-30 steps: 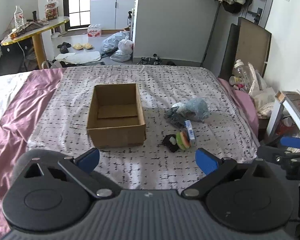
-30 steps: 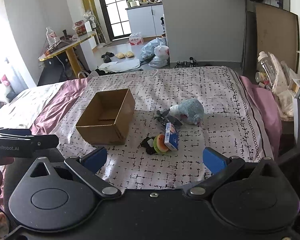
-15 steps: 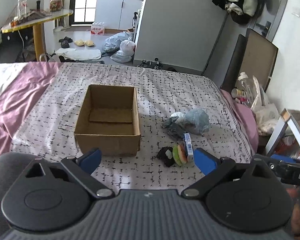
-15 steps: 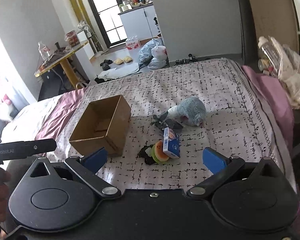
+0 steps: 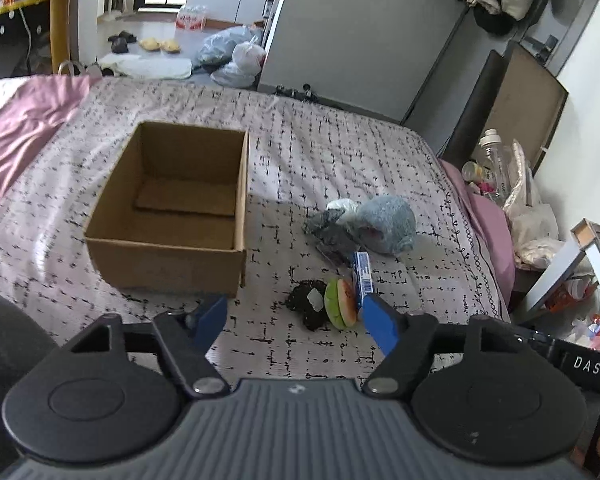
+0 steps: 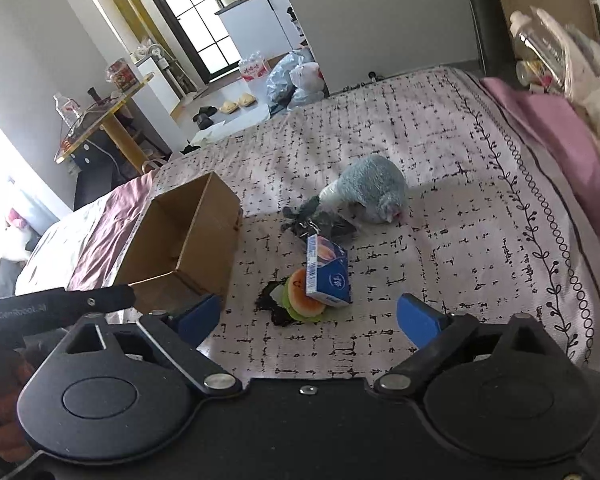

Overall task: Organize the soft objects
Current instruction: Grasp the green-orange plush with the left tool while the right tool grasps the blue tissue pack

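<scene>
The cardboard box (image 5: 172,216) stands empty on the patterned bedspread (image 5: 340,160); no item is stowed yet. To its right lie the grey plush toy (image 5: 384,222), a burger-shaped soft toy (image 6: 304,298) and a blue carton (image 6: 327,276) leaning on the burger. The left gripper (image 5: 296,322) and right gripper (image 6: 308,320) are both spread wide, holding nothing. All sorting remains to be done.

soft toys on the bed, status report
Both grippers open, empty. Toys outside the box. Blue carton leans on them.
</scene>
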Motion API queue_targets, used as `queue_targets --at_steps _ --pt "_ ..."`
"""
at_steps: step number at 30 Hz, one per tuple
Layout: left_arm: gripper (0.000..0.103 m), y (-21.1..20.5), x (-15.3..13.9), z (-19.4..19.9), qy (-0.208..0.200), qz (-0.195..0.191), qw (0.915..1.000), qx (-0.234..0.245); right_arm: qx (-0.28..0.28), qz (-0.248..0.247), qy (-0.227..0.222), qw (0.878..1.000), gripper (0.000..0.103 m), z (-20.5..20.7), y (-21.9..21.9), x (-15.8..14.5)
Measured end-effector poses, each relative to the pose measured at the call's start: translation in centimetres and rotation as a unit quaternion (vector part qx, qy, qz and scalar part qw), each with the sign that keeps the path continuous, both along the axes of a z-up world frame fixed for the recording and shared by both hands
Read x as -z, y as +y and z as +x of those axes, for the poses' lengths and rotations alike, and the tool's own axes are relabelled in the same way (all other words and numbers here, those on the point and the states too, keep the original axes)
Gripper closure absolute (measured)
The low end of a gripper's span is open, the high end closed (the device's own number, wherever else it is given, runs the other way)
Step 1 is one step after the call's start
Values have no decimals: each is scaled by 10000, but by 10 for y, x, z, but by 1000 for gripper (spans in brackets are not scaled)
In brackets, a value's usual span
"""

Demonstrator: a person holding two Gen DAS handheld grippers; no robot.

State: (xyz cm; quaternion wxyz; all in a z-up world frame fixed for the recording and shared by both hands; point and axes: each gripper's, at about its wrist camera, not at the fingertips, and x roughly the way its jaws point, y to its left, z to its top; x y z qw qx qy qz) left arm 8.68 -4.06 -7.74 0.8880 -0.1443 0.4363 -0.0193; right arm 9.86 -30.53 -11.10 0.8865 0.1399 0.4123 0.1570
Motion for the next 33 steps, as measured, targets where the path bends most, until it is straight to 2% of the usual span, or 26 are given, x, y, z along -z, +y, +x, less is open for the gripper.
queue_targets --at_steps 3,7,9,11,13,19,24,33 --pt "39 -4 10 10 113 -129 9998 -37 -39 29 56 10000 14 7 -3 7" --pt "45 -12 21 20 194 -173 9997 -31 -31 339 200 9992 16 16 -11 17" --pt "48 -15 27 25 232 -215 9995 -70 53 451 267 9986 22 22 -15 21" --pt "55 -15 33 29 224 -304 9992 -149 154 545 275 9980 25 26 -17 22" --pt "55 -13 38 34 223 -455 9983 -281 174 579 314 9977 28 31 -17 26" --pt "60 -18 51 51 346 -472 9976 -382 157 824 539 9950 32 49 -13 42" --pt "63 -23 63 60 446 -526 9969 -374 230 1150 833 9896 48 67 -12 59" --pt "69 -38 90 79 723 -717 9944 -285 214 1613 1282 9783 47 97 -5 89"
